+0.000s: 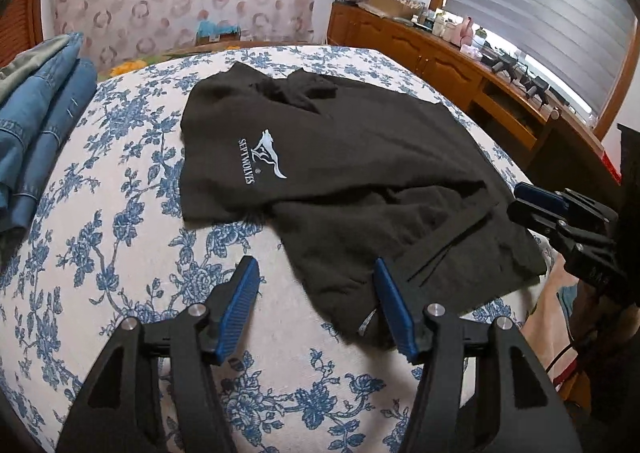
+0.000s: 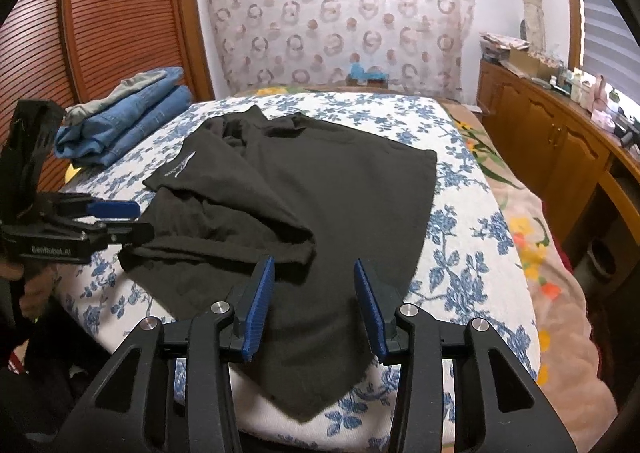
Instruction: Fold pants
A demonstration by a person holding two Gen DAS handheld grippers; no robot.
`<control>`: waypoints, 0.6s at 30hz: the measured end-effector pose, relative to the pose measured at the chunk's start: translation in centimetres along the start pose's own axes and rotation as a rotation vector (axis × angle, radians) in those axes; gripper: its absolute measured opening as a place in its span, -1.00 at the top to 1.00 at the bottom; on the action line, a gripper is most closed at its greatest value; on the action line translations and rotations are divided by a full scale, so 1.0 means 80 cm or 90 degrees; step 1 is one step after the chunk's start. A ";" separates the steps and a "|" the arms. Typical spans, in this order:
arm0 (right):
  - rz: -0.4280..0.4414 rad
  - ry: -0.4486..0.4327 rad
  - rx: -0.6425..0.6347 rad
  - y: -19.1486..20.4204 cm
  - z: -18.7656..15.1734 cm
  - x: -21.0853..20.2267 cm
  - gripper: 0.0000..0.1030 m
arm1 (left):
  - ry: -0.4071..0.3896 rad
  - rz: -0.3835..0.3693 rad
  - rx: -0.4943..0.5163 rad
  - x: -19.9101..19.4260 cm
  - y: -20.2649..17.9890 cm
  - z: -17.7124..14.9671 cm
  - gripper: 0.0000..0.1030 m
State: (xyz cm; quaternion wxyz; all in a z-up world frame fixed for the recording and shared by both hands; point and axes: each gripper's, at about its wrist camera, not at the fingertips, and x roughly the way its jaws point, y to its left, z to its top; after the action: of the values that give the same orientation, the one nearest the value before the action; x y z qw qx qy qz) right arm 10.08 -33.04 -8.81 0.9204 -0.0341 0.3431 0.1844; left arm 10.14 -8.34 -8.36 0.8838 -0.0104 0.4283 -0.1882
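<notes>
Black pants [image 1: 340, 181] lie rumpled on the floral bedspread [image 1: 120, 213]; left gripper [image 1: 316, 309] and right gripper [image 2: 314, 305] hover released over near edges. Grasping well means pinching one hem corner each, then lifting evenly

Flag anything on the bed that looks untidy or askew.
The black pants lie rumpled: one layer is flopped crookedly across the middle, with bunched cloth at the far end and an uneven near edge. The folded jeans look tidy.
</notes>
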 end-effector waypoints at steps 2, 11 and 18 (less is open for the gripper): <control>0.012 0.005 0.004 -0.001 0.005 0.005 0.20 | -0.005 0.000 -0.001 -0.001 0.000 -0.002 -0.16; 0.037 0.043 -0.003 -0.001 0.020 0.038 0.40 | -0.026 -0.012 -0.013 -0.005 0.006 -0.005 -0.16; 0.048 0.065 -0.004 -0.002 0.022 0.051 0.66 | -0.039 -0.019 -0.030 -0.008 0.009 -0.007 -0.16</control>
State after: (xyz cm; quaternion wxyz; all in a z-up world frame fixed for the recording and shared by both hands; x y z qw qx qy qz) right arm 14.10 -31.55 -10.08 0.8940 -0.0332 0.3903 0.2176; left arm 9.56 -7.39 -8.38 0.8932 -0.0435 0.4050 -0.1906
